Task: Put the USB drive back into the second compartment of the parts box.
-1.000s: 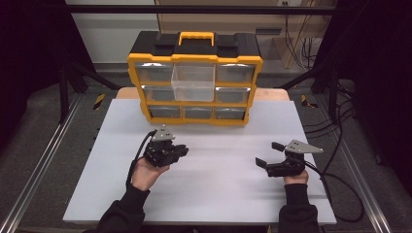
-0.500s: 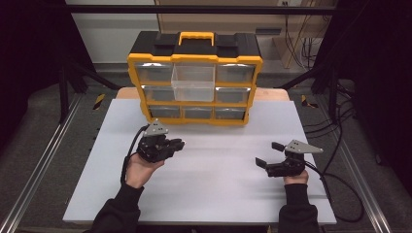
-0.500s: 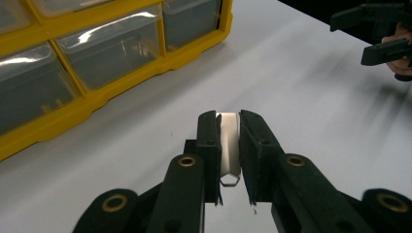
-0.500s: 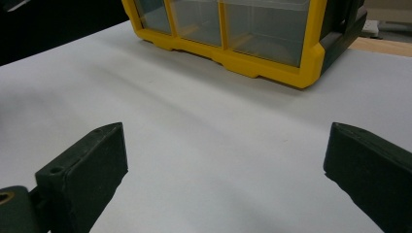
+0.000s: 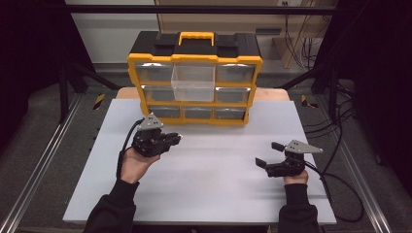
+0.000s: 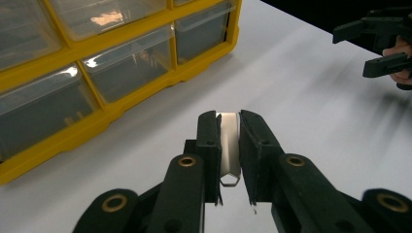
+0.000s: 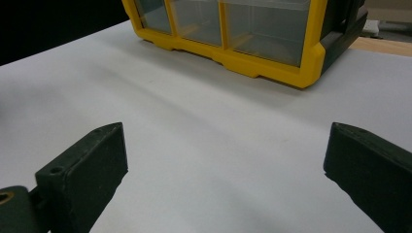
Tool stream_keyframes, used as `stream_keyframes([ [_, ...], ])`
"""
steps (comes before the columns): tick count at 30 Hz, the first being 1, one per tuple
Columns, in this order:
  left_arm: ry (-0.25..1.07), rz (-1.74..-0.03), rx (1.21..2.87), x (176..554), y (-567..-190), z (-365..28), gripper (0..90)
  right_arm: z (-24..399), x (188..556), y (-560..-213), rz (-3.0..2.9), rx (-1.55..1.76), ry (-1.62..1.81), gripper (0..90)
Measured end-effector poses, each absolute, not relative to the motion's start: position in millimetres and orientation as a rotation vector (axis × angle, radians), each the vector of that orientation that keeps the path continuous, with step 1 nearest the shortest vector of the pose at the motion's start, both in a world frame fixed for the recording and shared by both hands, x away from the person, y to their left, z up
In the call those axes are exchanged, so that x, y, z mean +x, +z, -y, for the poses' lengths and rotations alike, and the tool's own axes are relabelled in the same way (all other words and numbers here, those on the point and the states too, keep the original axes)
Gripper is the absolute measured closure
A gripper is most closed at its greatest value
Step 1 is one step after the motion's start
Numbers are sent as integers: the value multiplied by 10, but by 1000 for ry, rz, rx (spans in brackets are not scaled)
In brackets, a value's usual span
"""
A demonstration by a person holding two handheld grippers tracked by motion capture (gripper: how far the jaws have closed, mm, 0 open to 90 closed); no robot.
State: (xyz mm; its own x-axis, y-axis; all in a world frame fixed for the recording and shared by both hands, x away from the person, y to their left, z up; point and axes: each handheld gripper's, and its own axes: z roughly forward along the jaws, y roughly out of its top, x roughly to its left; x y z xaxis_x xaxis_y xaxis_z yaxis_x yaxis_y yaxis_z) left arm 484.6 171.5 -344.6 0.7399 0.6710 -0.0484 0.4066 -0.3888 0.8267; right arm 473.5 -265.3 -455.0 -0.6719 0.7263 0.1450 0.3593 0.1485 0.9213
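Left gripper (image 6: pixel 228 150) is clamped on a thin metal piece (image 6: pixel 228 141), a flat silvery strip standing on edge between the two black jaws, with a small hooked end showing at its near side. In the high view this gripper (image 5: pixel 167 141) hangs above the white table (image 5: pixel 214 194), just in front of the yellow organizer (image 5: pixel 194 60), pointing to the right along its bottom row of drawers. One clear drawer (image 5: pixel 193 82) in the middle column stands pulled out from the cabinet front. The other drawers sit flush. Right gripper (image 5: pixel 269 154) rests low over the table's right side, well apart from the organizer and from the left gripper, its jaws spread wide with nothing but bare table between them
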Motion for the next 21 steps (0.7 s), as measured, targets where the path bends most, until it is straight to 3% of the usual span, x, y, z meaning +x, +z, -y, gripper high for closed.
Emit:
stream_keyframes([
  [21, 403, -812, 1997, 4903, -3165, -1817, 791, 2655, 4735, -4549, -2097, 1042, 1532, 26],
])
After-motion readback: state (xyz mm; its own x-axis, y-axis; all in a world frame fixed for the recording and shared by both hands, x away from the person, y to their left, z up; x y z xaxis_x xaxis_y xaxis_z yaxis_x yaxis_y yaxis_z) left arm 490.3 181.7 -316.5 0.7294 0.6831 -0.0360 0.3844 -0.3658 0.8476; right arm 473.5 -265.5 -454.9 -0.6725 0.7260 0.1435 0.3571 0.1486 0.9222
